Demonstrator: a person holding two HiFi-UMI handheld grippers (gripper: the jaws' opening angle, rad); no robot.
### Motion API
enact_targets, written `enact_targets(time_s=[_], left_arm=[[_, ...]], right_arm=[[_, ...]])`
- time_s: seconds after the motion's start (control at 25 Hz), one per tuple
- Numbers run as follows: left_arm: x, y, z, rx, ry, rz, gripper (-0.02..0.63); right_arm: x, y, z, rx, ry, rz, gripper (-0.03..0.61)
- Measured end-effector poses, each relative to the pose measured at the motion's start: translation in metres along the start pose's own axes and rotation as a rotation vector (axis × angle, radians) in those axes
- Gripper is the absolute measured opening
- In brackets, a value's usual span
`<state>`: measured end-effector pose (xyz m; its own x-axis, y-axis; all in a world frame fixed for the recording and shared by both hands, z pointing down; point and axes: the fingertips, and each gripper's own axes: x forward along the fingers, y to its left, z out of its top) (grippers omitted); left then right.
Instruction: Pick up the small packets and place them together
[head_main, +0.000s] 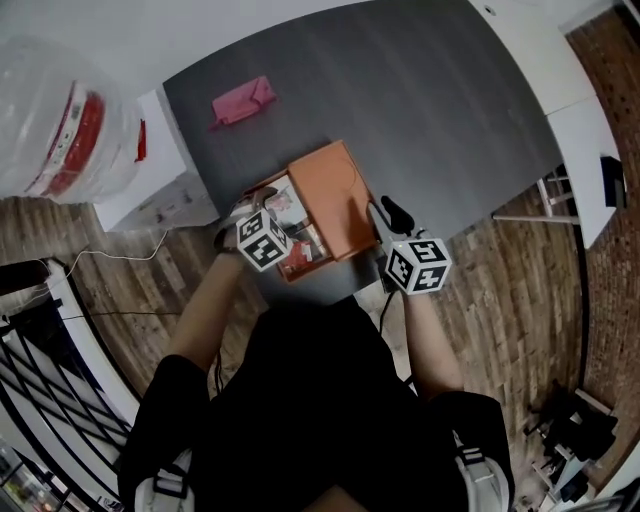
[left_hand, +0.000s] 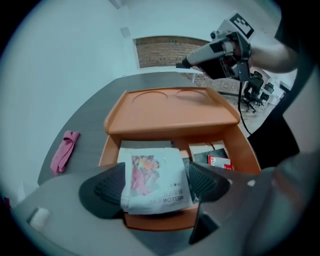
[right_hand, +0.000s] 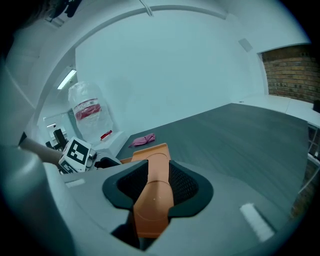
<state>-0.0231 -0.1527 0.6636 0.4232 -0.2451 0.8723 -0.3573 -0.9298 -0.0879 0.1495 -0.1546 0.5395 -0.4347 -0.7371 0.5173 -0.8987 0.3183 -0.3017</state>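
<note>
A dark grey counter (head_main: 430, 110) carries an orange box (left_hand: 247, 150), which sits at its near edge. White furniture borders the counter beyond and to the right of the box. Wooden floor (head_main: 510, 260) lies around it, with a brick wall (left_hand: 165, 50) far behind the box. A pink cloth (head_main: 243, 101) lies on the counter, well beyond the box to the left. A clear plastic bag (head_main: 70, 120) with something red inside stands further left, off the counter.

The right hand-held gripper (right_hand: 154, 185) is clamped on the edge of the box's orange lid (head_main: 335, 195), which is tilted up above the box. The left hand-held gripper (left_hand: 156, 186) has its jaws wide apart over the open box, and a white packet (left_hand: 150, 172) lies flat between them.

Other packets (left_hand: 220, 161) in the box are partly covered by the white packet and the lid. From the head view, the person's body hides the counter's edge nearest the box.
</note>
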Motion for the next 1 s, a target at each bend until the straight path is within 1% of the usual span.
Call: enact_targets(time_s=[0.08, 0.12, 0.16, 0.24, 0.36, 0.48, 0.64, 0.68, 0.76, 0.84, 1.0], left_arm=[[0.003, -0.005, -0.004, 0.019, 0.031, 0.000, 0.400], [0.005, -0.008, -0.007, 0.034, 0.052, 0.000, 0.418], [0.007, -0.010, -0.010, 0.050, 0.075, 0.000, 0.423], [0.011, -0.013, -0.014, 0.064, 0.119, -0.003, 0.452], [0.013, -0.013, -0.016, 0.051, 0.161, -0.010, 0.462], [0.014, -0.011, -0.017, 0.041, 0.177, -0.011, 0.459], [0.014, -0.009, -0.017, 0.046, 0.180, -0.005, 0.442], [0.013, -0.008, -0.016, 0.055, 0.175, 0.000, 0.430], [0.011, -0.007, -0.016, 0.073, 0.158, 0.014, 0.384], [0.009, -0.006, -0.016, 0.078, 0.140, 0.019, 0.376], [0.003, -0.004, -0.012, 0.030, 0.092, 0.028, 0.376]], right_arm=[[0.000, 0.001, -0.001, 0.006, -0.001, 0.005, 0.130], [0.000, 0.001, -0.001, 0.008, -0.001, 0.008, 0.130], [0.000, 0.001, -0.001, 0.009, -0.001, 0.011, 0.130], [0.001, 0.003, 0.001, 0.010, -0.004, 0.018, 0.129], [0.004, 0.005, 0.002, 0.011, -0.002, 0.026, 0.127], [0.006, 0.007, -0.001, 0.010, 0.011, 0.032, 0.124], [0.007, 0.006, -0.006, 0.009, 0.021, 0.037, 0.121], [0.007, 0.006, -0.007, 0.009, 0.022, 0.037, 0.121], [0.006, 0.006, -0.008, 0.010, 0.025, 0.037, 0.118], [0.006, 0.006, -0.009, 0.009, 0.027, 0.038, 0.118], [0.007, 0.007, -0.009, 0.006, 0.029, 0.042, 0.117]])
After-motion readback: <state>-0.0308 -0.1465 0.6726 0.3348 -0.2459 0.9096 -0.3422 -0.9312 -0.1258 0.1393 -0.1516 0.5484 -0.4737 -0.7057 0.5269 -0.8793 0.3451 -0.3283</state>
